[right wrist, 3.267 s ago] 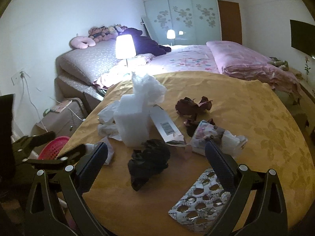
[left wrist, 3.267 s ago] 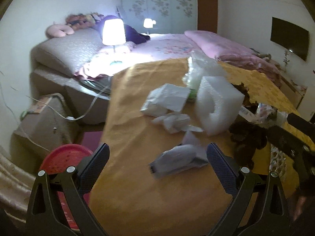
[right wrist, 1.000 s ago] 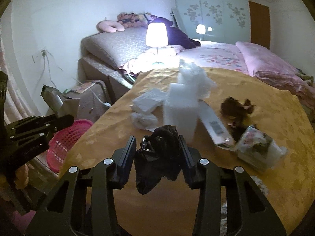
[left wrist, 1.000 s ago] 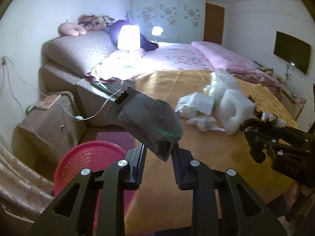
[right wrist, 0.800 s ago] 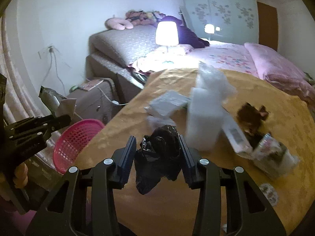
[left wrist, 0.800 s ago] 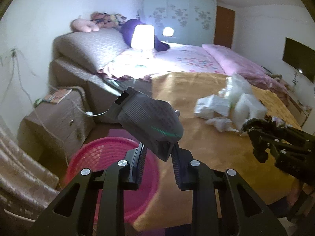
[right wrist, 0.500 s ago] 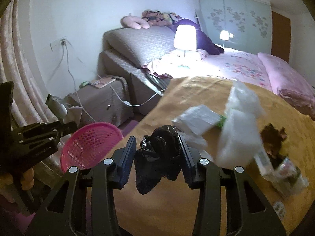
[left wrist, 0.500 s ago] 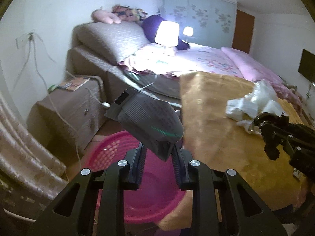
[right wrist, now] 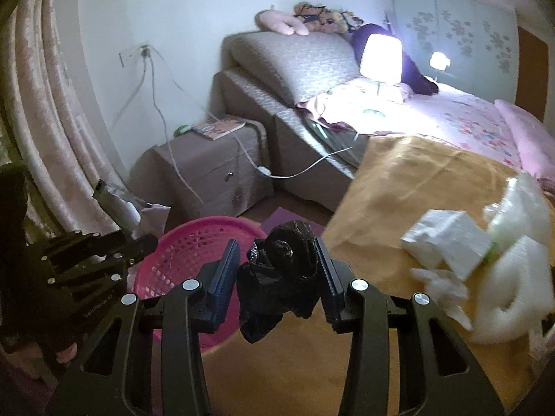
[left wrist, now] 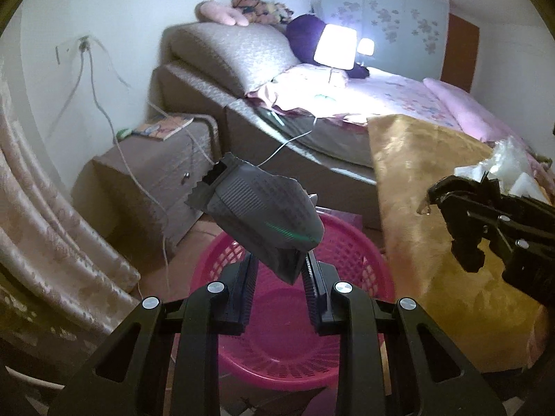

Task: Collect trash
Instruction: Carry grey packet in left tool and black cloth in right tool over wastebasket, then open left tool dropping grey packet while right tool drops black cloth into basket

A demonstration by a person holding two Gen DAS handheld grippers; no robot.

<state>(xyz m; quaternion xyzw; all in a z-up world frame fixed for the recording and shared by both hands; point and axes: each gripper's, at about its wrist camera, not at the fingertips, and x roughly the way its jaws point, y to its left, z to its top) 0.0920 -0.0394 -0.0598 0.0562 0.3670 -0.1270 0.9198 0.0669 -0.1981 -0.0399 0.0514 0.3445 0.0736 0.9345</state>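
Both hands have swung away from the table (right wrist: 409, 187) toward the pink basket (left wrist: 350, 249), which now fills the left view. The grey wrapper (left wrist: 263, 211) hangs over the basket, clenched in the left gripper (left wrist: 277, 274) jaws. The right gripper (right wrist: 277, 260) jaws grasp the crumpled black bag (right wrist: 281, 267) at the table edge, beside the basket.

Your right hand-held gripper (right wrist: 277, 260) pinches a crumpled black plastic bag (right wrist: 281, 270) just past the pink basket (right wrist: 180, 253), above the yellow-clothed surface (right wrist: 399, 187); your left hand-held gripper (right wrist: 135, 239) grips a grey packet (right wrist: 114, 204)
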